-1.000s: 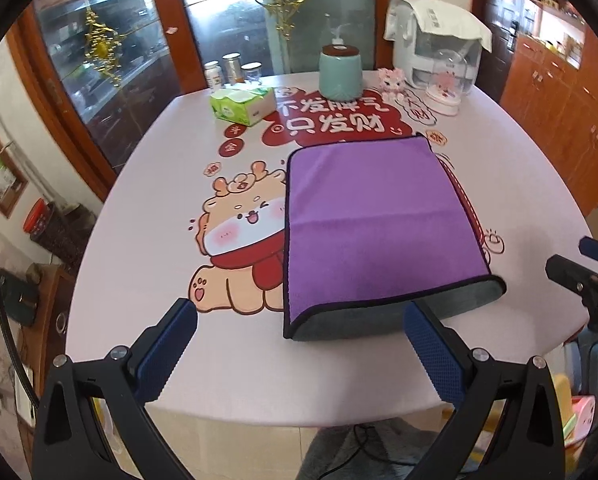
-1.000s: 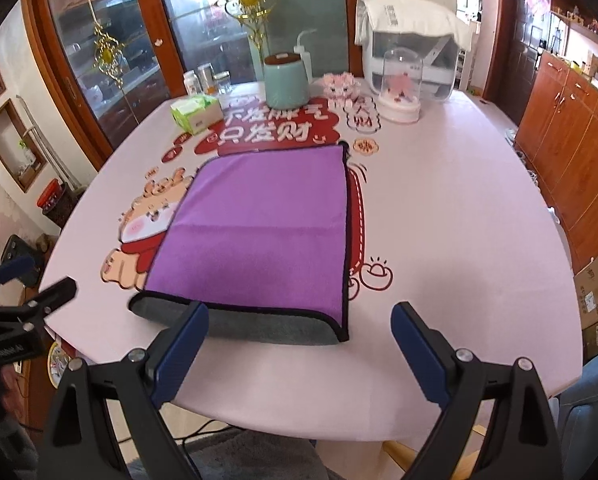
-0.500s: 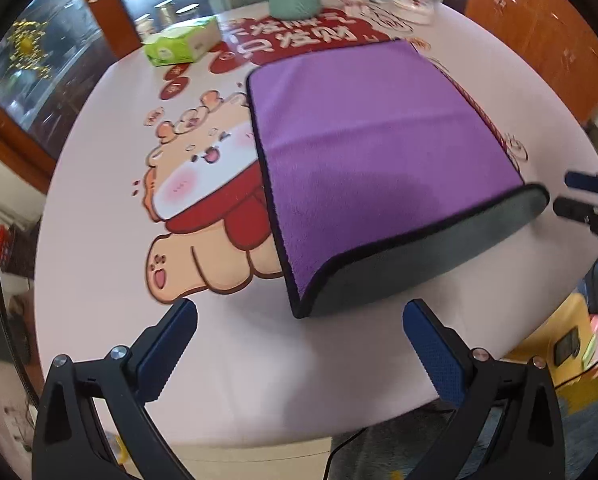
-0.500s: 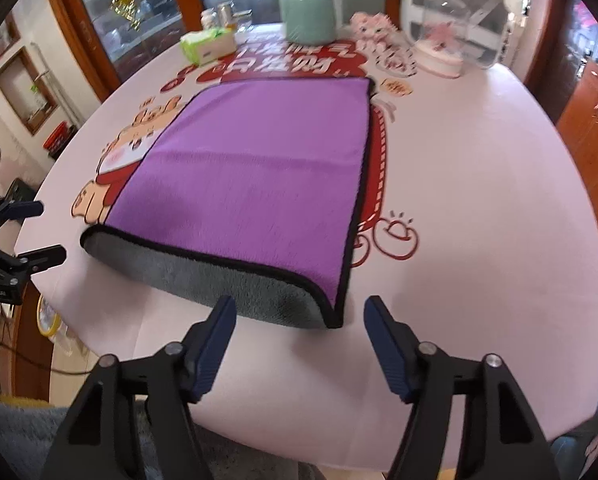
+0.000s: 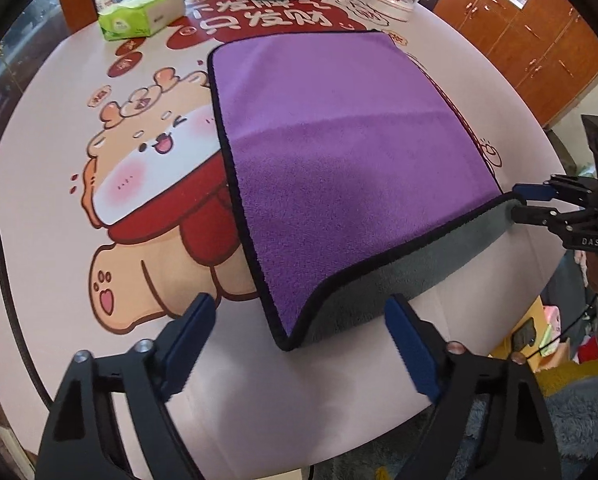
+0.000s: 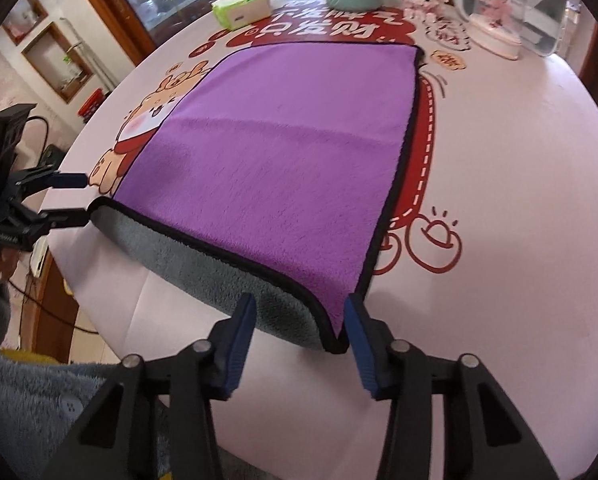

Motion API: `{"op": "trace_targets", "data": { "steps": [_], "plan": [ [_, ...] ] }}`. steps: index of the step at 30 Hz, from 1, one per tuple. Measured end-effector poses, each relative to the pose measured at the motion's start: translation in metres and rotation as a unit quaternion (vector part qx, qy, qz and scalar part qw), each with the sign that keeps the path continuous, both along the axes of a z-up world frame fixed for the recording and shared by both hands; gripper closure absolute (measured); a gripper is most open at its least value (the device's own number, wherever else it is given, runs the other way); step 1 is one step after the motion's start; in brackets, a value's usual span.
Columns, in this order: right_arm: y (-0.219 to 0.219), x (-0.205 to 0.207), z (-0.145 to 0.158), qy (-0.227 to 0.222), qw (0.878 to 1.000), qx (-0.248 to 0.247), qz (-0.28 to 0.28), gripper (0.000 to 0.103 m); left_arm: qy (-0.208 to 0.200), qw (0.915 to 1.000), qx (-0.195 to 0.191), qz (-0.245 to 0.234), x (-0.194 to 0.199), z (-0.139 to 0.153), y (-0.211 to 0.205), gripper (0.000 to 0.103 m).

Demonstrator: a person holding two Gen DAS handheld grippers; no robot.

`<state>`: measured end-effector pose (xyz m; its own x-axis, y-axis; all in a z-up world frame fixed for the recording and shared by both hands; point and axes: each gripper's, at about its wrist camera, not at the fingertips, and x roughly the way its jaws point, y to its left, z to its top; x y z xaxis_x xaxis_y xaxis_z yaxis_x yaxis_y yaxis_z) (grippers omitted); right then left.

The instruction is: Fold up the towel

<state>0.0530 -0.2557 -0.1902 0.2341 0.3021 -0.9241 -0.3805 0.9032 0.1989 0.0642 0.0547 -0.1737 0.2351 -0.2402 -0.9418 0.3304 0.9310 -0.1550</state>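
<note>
Round table (image 5: 79, 60) under a pale cloth printed with a cartoon animal and red characters. Purple towel (image 5: 339, 140), grey underside, lies folded at mid-table, grey fold nearest the edge. Left gripper (image 5: 299, 336) held open, near-left corner framed, nothing gripped. Right gripper (image 6: 299, 320) open, narrower, near-right corner framed. Tissue pack (image 5: 143, 12) seen behind.
</note>
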Motion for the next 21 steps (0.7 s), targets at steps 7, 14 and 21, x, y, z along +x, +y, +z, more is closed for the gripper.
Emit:
{"op": "trace_targets", "data": {
  "steps": [7,14,21],
  "plan": [
    [-0.001,0.003,-0.003,0.011,1.000,0.004,0.020,0.076,0.022,0.9996,-0.012,-0.015,0.010,-0.009,-0.005,0.042],
    [-0.005,0.005,-0.002,0.010,1.000,0.004,0.026,0.086,0.035,0.9991,-0.017,-0.015,0.014,-0.018,-0.009,0.058],
    [-0.007,0.004,-0.003,0.010,1.000,0.008,0.025,0.092,0.048,0.9986,-0.012,-0.021,0.015,-0.025,-0.019,0.073]
  ]
}}
